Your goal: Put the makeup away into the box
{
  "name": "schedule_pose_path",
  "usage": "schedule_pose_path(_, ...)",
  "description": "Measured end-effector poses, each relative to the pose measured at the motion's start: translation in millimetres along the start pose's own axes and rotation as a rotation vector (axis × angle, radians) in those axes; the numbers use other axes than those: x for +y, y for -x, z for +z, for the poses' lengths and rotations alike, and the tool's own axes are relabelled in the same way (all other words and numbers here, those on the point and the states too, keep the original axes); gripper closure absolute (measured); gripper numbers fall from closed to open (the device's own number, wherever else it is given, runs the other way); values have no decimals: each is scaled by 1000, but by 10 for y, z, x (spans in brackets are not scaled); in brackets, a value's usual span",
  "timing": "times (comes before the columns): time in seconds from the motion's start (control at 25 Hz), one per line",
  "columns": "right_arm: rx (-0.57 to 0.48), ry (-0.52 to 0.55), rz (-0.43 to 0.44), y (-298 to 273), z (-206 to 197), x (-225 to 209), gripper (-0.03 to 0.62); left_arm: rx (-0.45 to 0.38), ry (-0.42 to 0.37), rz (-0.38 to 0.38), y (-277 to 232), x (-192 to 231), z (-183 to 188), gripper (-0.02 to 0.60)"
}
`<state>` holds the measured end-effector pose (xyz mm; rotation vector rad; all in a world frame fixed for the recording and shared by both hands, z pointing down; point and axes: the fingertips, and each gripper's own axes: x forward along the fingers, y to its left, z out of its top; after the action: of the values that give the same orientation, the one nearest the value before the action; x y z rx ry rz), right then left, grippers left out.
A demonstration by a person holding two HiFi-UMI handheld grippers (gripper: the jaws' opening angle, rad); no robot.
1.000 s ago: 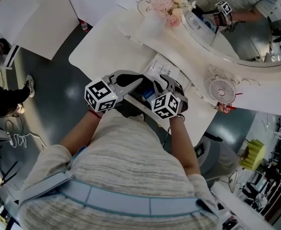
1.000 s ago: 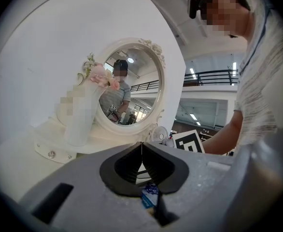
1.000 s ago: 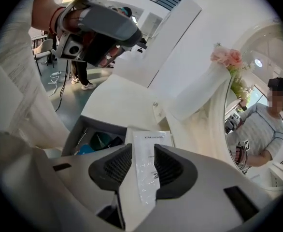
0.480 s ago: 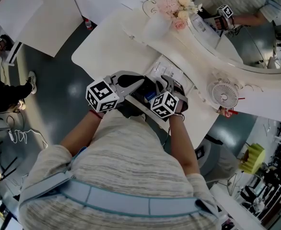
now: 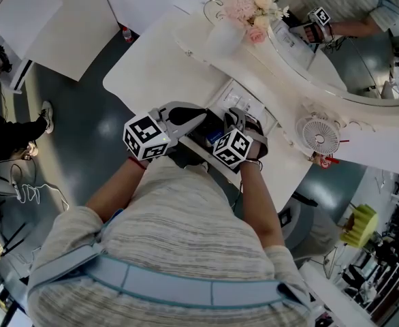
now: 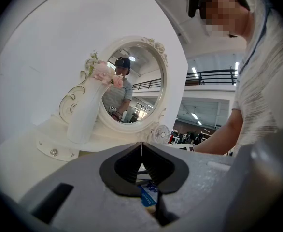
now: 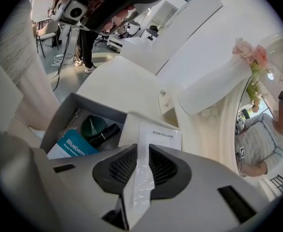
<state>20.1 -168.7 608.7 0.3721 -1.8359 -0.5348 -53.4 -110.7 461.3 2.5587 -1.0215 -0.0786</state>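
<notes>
An open grey box (image 7: 59,114) lies on the white vanity table (image 5: 152,67). Inside it are a blue "Blueberry" packet (image 7: 73,147), a dark green round compact (image 7: 92,126) and a black tube (image 7: 106,131). Beside the box's right wall sits a slim white carton (image 7: 158,135) in clear wrap. My right gripper (image 7: 142,151) points down at it, jaws closing, and the carton's near edge fills the gap between the pads. In the head view the right gripper (image 5: 232,116) hovers over the box (image 5: 213,133). My left gripper (image 6: 141,146) is level and shut on nothing, just left of the box (image 5: 201,116).
A white vase of pink flowers (image 5: 232,20) stands behind the box, with an oval mirror (image 6: 132,88) and a small white fan (image 5: 320,136) to its right. The table's front edge runs close to my body. Another person stands at the left edge (image 5: 9,138).
My right gripper has sunk a little toward the white carton and its jaws have narrowed onto it. The left gripper has kept still.
</notes>
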Motion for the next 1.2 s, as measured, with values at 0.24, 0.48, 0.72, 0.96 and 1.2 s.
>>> schedule_pose_path(0.24,1,-87,33,-37,-33,-48,540,3,-3,-2,-3,-8,7,567)
schedule_pose_path(0.48,-20,-196,76,-37,-20,-56,570,5,-5,-7,-4,-37,10,566)
schedule_pose_path(0.72,-14,-227,87,-41,-27,-37,583,7,-6,-10,4,-68,-7,567)
schedule_pose_path(0.96,-25,-237,60,59,-28,-54,586,7,-7,-11,18,-86,2,568)
schedule_pose_path(1.2,-53,-248,39,235,12,-56,586,6,-13,-26,-5,-110,18,567)
